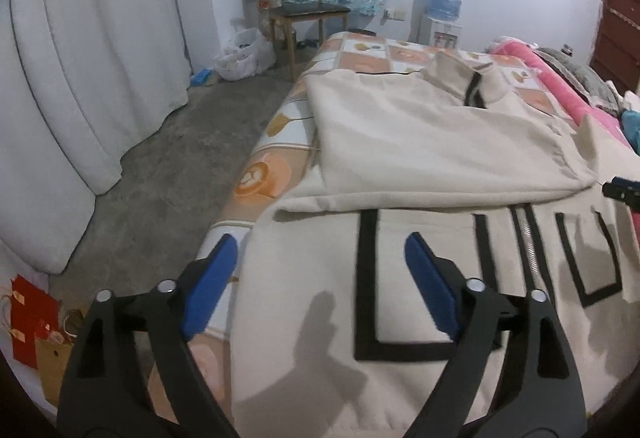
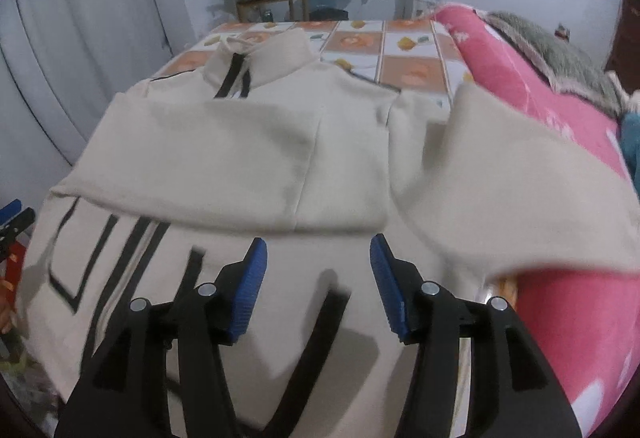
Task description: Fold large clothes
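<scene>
The cream jacket (image 1: 420,142) lies flat on the bed (image 1: 272,162), one sleeve (image 2: 240,166) folded across its chest (zip facing up). Your left tool (image 1: 320,262) hangs above its hem, jaws wide, empty. Your right tool (image 2: 318,262) hangs jaws apart, gripping nothing.

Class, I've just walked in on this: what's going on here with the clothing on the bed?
A person is folding a cream jacket on a bed. One sleeve already lies folded across its chest. The left hand-held gripper and right hand-held gripper both hover open above the jacket's lower half, holding nothing.
</scene>
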Tool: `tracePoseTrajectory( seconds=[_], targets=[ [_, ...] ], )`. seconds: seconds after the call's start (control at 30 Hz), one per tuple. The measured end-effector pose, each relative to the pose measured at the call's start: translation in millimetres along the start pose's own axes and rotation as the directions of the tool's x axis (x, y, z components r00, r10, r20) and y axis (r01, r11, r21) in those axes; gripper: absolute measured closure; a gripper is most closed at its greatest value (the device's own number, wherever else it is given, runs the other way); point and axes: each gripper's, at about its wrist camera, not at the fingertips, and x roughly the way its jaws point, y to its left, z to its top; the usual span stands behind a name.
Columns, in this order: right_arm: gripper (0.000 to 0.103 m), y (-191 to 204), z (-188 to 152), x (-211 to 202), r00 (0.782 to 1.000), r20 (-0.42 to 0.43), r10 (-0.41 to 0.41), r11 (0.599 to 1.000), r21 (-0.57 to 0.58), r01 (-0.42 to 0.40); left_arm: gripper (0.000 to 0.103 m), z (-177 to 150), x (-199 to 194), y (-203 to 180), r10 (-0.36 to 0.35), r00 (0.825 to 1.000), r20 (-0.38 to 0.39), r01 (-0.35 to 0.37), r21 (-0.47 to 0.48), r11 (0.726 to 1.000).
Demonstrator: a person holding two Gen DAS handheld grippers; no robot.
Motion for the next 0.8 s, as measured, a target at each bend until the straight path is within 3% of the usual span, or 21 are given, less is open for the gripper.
tracePoseTrajectory(
  seconds=[0.13, 0.3, 0.5, 0.67, 0.8],
  targets=[
    [0.045, 11.7, -33.7, -4.5, 0.999, -0.044, -0.001, 1.0, -0.006, 0.001, 0.018, -0.9, 0.3, -22.7, -0.019, 0.999, -0.041, 0.021, 0.027, 0.999],
    [0.023, 25.4, -70.3, -6.0, 0.998, -0.067, -0.012, 1.0, -0.028, 0.01, 0.013, 4.4, 12.2, -63.9, -0.056, 0.997, -0.055, 0.059, 0.058, 0.997],
    [0.009, 30.9, -84.3, 1.5, 0.995, -0.07, -0.07, 0.997, -0.029, 0.069, 0.013, 34.5, 44.7, -101.0, -0.041, 0.997, -0.064, 0.046, 0.084, 0.995],
    [0.007, 29.3, -83.3, 6.0, 0.994, -0.07, -0.089, 0.996, 0.01, 0.09, 0.012, 55.5, 77.0, -134.2, -0.052, 0.993, -0.102, 0.064, 0.122, 0.99],
    [0.007, 29.8, -85.1, 5.5, 0.993, -0.042, -0.11, 0.993, 0.026, 0.111, 0.011, 54.7, 109.0, -157.4, -0.005, 0.983, -0.185, 0.042, 0.195, 0.98]
  ],
)
